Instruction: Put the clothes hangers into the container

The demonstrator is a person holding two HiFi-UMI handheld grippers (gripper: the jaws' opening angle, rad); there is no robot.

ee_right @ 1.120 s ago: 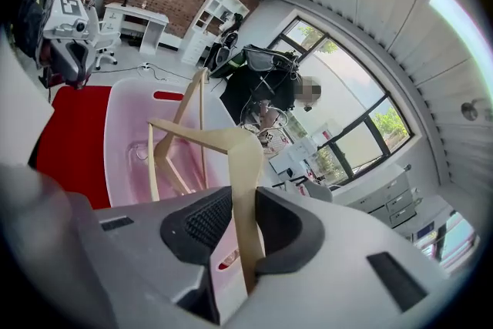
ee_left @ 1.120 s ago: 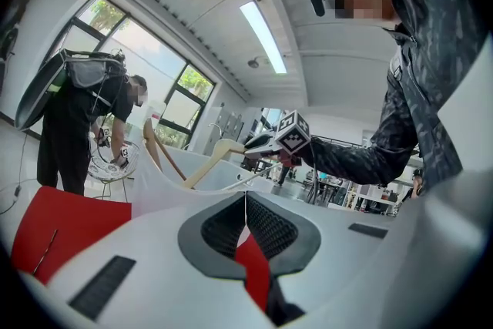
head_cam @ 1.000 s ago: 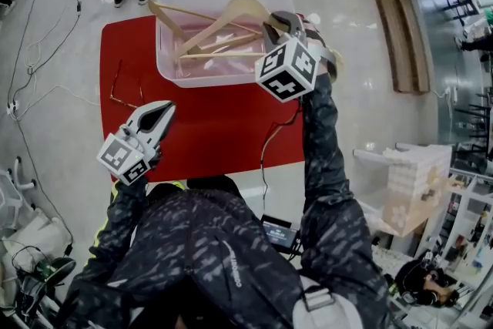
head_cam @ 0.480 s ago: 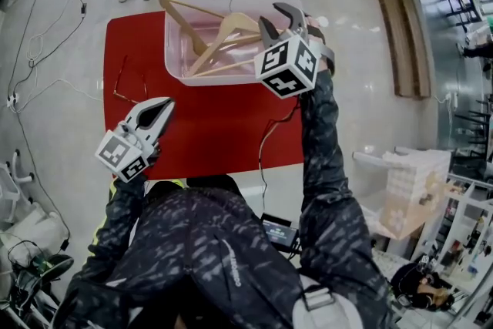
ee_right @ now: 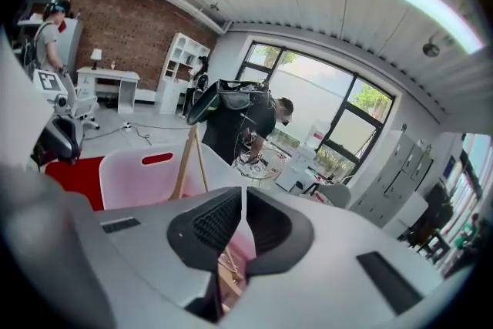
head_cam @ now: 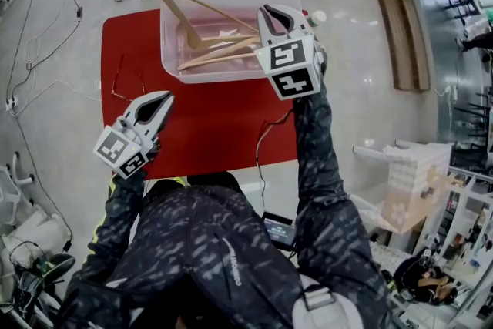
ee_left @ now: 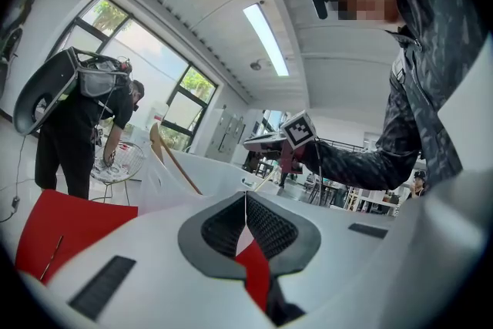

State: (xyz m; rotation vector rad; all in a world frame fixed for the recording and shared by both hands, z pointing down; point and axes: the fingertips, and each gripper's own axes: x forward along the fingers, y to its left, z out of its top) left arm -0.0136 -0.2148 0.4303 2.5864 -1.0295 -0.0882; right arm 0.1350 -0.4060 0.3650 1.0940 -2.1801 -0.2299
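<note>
Wooden hangers (head_cam: 219, 54) lie in the translucent tub (head_cam: 231, 78) at upper centre, light, stiff and slick, best pinched at the neck, while the right gripper (head_cam: 266, 14) by its right rim has just been closing on nothing and the left gripper (head_cam: 164, 98), lower left, sits closed, empty.

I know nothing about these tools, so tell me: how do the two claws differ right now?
The left claw hangs over the bare red table; the right claw is at the bin of hangers. The left claw is near the person; the right claw is at arm's reach. Both are shut and empty; the right claw's jaws have just been closing, nothing between them.
</note>
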